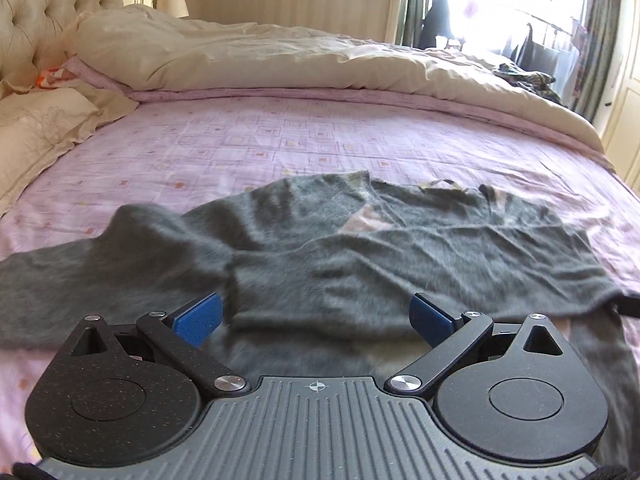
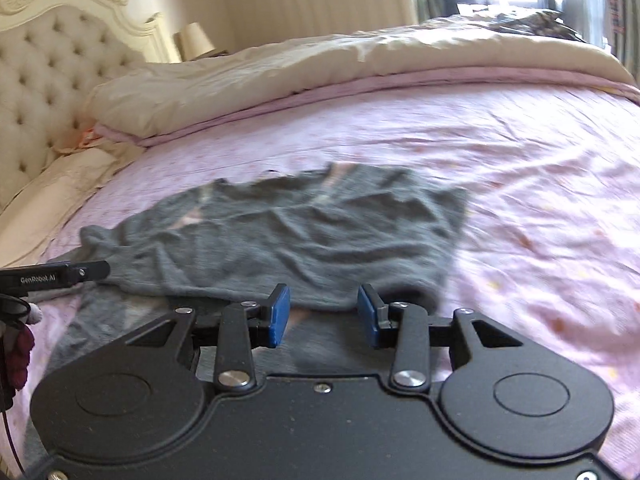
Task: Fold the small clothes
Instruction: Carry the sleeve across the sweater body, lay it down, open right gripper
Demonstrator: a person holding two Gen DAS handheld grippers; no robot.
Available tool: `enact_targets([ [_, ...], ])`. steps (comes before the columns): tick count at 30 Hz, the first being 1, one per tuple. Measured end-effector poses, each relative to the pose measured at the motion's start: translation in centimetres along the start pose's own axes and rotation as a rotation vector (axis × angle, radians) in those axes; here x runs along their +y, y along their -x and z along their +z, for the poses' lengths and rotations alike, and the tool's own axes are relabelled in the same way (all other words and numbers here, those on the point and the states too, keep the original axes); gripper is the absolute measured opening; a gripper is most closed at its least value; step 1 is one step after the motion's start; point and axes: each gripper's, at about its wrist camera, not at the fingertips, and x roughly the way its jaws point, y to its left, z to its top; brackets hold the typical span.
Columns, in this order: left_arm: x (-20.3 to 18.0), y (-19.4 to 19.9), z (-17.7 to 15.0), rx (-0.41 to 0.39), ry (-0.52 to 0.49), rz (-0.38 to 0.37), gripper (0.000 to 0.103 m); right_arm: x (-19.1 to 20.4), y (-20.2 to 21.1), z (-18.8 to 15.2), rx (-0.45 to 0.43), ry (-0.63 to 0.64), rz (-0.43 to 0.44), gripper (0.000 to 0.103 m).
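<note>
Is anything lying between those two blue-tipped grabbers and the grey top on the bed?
Nothing visible. The grey knitted top lies directly ahead of the open left gripper and open right gripper, with only the pink bedsheet around it.

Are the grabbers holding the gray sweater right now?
No. The left gripper and right gripper are both open above the gray sweater, with nothing between their fingers.

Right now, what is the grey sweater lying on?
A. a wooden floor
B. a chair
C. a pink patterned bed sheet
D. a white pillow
C: the grey sweater is spread out on the pink patterned bed sheet, with the cream duvet bunched up behind it.
</note>
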Motion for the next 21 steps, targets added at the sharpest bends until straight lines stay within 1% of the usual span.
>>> enact_targets([
  [3, -1.2, -1.7, 0.0, -0.009, -0.072, 0.053, 0.101, -2.8, 0.2, -0.2, -0.01, -0.069, -0.034, 0.049],
  [5, -1.5, -3.2, -0.4, 0.022, -0.126, 0.114, 0.1, -4.2, 0.1, -0.1, -0.02, -0.103, -0.047, 0.049],
  [7, -0.7, -4.5, -1.1, 0.072, -0.14, 0.148, 0.102, -5.4, -0.2, 0.0, -0.028, -0.122, -0.06, 0.05],
  [9, 1.1, -4.4, -1.7, 0.051, -0.069, 0.086, 0.102, -6.3, -0.7, 0.5, -0.032, -0.137, -0.066, 0.051],
  [10, 1.9, -4.4, -1.9, 0.052, -0.034, 0.064, 0.102, -6.8, -1.0, 0.7, -0.036, -0.145, -0.068, 0.051],
  [11, 2.2, -4.2, -2.1, 0.042, -0.026, 0.055, 0.102, -7.3, -1.4, 1.0, -0.041, -0.153, -0.07, 0.051],
  [13, 2.1, -4.0, -2.5, 0.026, -0.057, 0.062, 0.102, -8.1, -2.3, 1.6, -0.05, -0.167, -0.071, 0.051],
  [18, 1.8, -3.6, -3.4, -0.027, -0.049, 0.072, 0.103, -9.6, -5.1, 3.0, -0.063, -0.203, -0.074, 0.051],
  [21, 1.8, -3.7, -3.2, -0.032, -0.047, 0.068, 0.103, -10.6, -6.6, 3.3, -0.059, -0.251, -0.062, 0.05],
])
